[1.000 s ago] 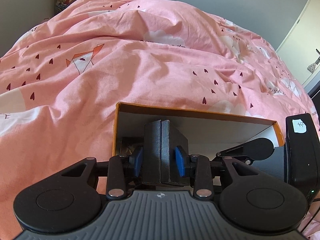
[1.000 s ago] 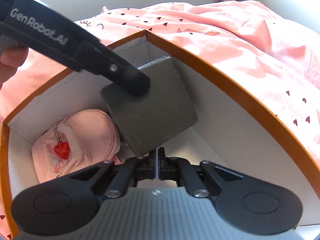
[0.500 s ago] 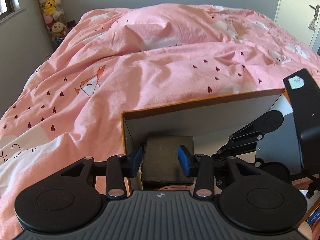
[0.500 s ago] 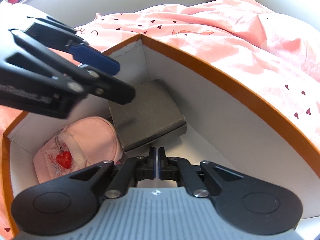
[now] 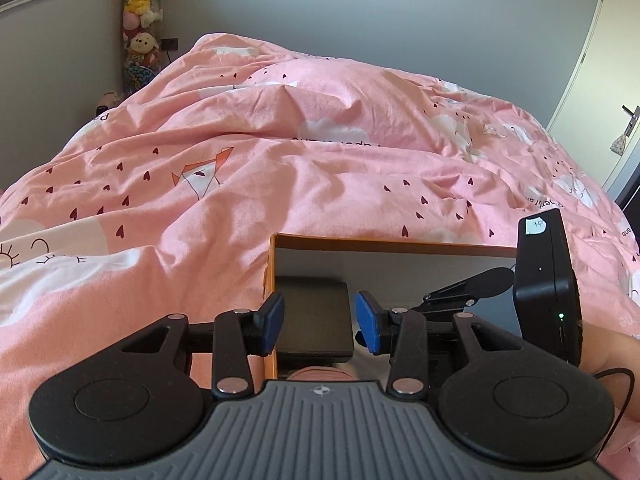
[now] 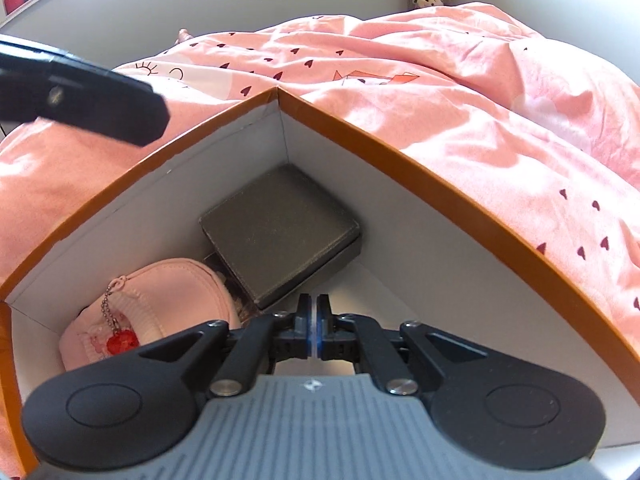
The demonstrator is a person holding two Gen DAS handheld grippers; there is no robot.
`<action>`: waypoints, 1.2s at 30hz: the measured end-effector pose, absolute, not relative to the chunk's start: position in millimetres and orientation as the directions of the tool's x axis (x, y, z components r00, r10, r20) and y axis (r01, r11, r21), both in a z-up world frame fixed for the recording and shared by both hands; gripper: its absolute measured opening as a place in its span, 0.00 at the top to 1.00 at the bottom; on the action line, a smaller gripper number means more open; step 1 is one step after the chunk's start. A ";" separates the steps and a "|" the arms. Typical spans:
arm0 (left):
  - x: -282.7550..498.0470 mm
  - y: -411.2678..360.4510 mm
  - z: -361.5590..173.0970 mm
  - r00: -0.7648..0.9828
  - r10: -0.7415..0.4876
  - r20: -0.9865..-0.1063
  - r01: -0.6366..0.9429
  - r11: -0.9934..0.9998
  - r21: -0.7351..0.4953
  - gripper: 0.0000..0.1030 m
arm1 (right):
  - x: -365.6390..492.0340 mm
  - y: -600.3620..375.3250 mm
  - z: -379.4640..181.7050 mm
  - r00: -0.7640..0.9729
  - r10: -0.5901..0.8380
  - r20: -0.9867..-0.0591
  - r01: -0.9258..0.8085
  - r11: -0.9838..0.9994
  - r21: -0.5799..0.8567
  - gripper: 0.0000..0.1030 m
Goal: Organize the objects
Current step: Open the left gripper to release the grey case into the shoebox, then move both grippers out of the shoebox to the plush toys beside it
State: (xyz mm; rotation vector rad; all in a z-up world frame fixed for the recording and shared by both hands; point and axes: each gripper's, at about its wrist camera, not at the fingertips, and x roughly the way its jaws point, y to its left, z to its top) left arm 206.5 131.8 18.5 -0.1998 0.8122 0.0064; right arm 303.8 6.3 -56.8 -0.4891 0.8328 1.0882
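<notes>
On the bed: an open cardboard box [image 6: 460, 184] with an orange rim and white inner walls rests on a rumpled pink duvet [image 5: 280, 168] printed with small dark hearts, clouds and a folded-paper fox.
Task's thing: a flat dark grey case [image 6: 280, 228] lies inside the box, tucked into the far corner where two walls meet; it lies slightly tilted, one edge over something patterned that is too hidden to name.
Beside it: a pink pouch [image 6: 160, 312] with a ball chain and a red heart charm [image 6: 122, 340] fills the near left corner, touching or nearly touching the case.
Why so placed: judging by the task, corner packing keeps loose things together and leaves the right part of the box floor free.
Left gripper [image 5: 320, 318]: jaws have just been opening and stand partly apart above the case with nothing between the blue pads; it reads as having let go.
Right gripper [image 6: 314, 320]: jaws closed on nothing, hovering low inside the box, just beside the case's near corner, possibly ready to nudge it.
Writing: script on the duvet, seen upside down, is not readable; a white sticker on the right gripper's black housing [image 5: 548, 288] carries handwriting too small to make out.
Background: stuffed toys [image 5: 140, 20] are stacked in the room's corner.
</notes>
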 end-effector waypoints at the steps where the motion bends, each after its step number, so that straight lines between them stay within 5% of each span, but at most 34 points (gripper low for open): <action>1: 203.0 130.0 18.9 0.691 -0.074 -0.719 -0.079 0.981 -0.177 0.54 | 288.7 -13.4 -59.8 0.232 0.560 -0.795 -0.908 0.419 0.030 0.95; 11: 155.4 94.8 28.4 0.729 -0.098 -0.677 -0.059 0.977 -0.204 0.54 | 258.3 -18.0 -28.7 0.363 0.540 -0.760 -0.848 0.530 -0.028 0.91; 19: 106.2 49.1 25.9 0.748 -0.094 -0.657 0.022 0.993 -0.117 0.56 | 188.8 -75.8 13.0 0.475 0.556 -0.682 -0.761 0.649 0.000 0.50; 24: 82.0 35.4 14.4 0.743 -0.120 -0.658 0.050 0.991 -0.125 0.56 | 143.9 -122.9 15.4 0.584 0.514 -0.628 -0.672 0.741 -0.019 0.36; 36: 49.5 26.5 -23.1 0.629 -0.208 -0.749 0.104 0.977 -0.185 0.56 | 78.2 -150.9 -12.2 0.641 0.393 -0.659 -0.573 0.817 -0.069 0.32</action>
